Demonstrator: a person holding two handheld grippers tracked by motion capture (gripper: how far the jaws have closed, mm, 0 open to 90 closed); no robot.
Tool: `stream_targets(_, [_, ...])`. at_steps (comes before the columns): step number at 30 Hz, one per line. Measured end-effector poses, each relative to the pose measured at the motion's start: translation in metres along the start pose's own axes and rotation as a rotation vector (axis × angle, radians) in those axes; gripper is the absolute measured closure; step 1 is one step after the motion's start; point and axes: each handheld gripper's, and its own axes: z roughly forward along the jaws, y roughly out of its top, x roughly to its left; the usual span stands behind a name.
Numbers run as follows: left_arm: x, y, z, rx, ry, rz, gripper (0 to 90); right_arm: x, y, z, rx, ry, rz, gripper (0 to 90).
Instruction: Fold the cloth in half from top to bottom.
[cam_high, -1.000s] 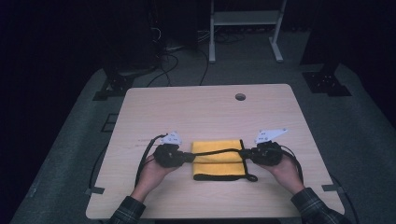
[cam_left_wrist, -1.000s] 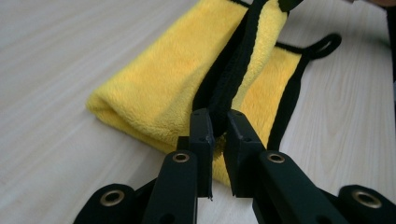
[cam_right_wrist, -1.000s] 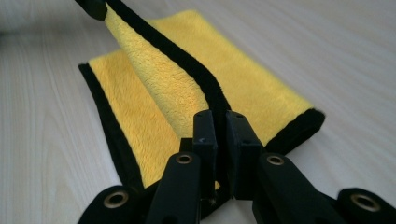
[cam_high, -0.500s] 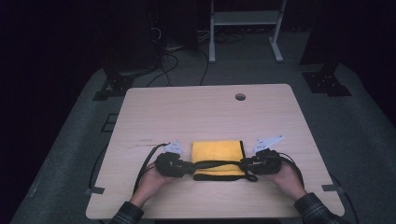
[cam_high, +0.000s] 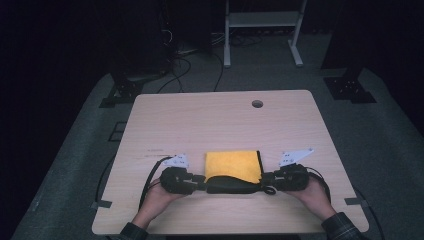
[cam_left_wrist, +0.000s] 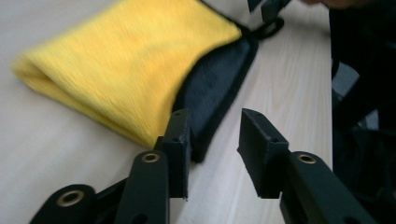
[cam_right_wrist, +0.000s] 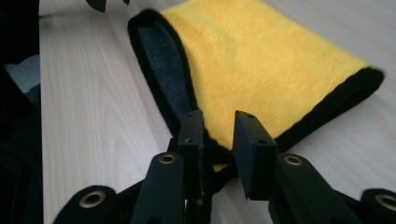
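Note:
A folded yellow cloth with a dark grey underside and black edging lies near the table's front edge. Its near edge is turned up as a dark strip between the two grippers. My left gripper is at the cloth's near left corner. In the left gripper view its jaws stand open, and the cloth touches the left jaw with bare wood in the gap. My right gripper is at the near right corner. Its jaws sit close together with the cloth corner wedged between them.
The wooden table has a round cable hole at the back right. Cables trail from both grippers toward the front edge. A white metal stand and floor cables lie beyond the table's far side.
Both grippers have moved toward the table's front edge and inward to the cloth's near corners. The cloth's near edge now shows its dark underside between them.

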Motion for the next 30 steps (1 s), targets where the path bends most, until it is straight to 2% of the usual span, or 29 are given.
stream_targets(3, [0.009,0.007,0.005,-0.017,0.048,-0.003,68.6,-0.003,0.004,0.004,-0.006,-0.026,0.001,77.2])
stream_targets(7, [0.022,0.010,0.021,0.001,0.090,-0.041,70.4,-0.007,0.006,0.021,0.039,-0.035,-0.006,78.1])
stream_targets(10, [0.024,0.008,0.032,0.038,0.085,-0.044,71.2,-0.006,0.007,0.030,0.072,-0.035,-0.026,77.7])
stream_targets(13, [0.015,0.003,0.036,0.075,0.072,-0.025,68.9,-0.002,0.005,0.033,0.093,-0.030,-0.049,75.6])
stream_targets(16, [0.004,-0.004,0.038,0.105,0.089,0.001,61.4,0.001,0.002,0.032,0.098,-0.029,-0.070,69.6])
stream_targets(19, [-0.004,-0.011,0.038,0.129,0.112,0.030,52.1,0.003,0.000,0.032,0.098,-0.030,-0.072,61.2])
stream_targets(23, [-0.010,-0.012,0.036,0.157,0.138,0.070,45.6,0.005,-0.002,0.030,0.101,-0.033,-0.073,53.0])
stream_targets(26, [-0.011,-0.013,0.034,0.162,0.163,0.075,35.2,0.006,-0.004,0.028,0.096,-0.046,-0.070,45.4])
stream_targets(30, [-0.011,-0.016,0.025,0.132,0.198,0.070,23.3,0.003,-0.005,0.020,0.079,-0.090,-0.050,34.5])
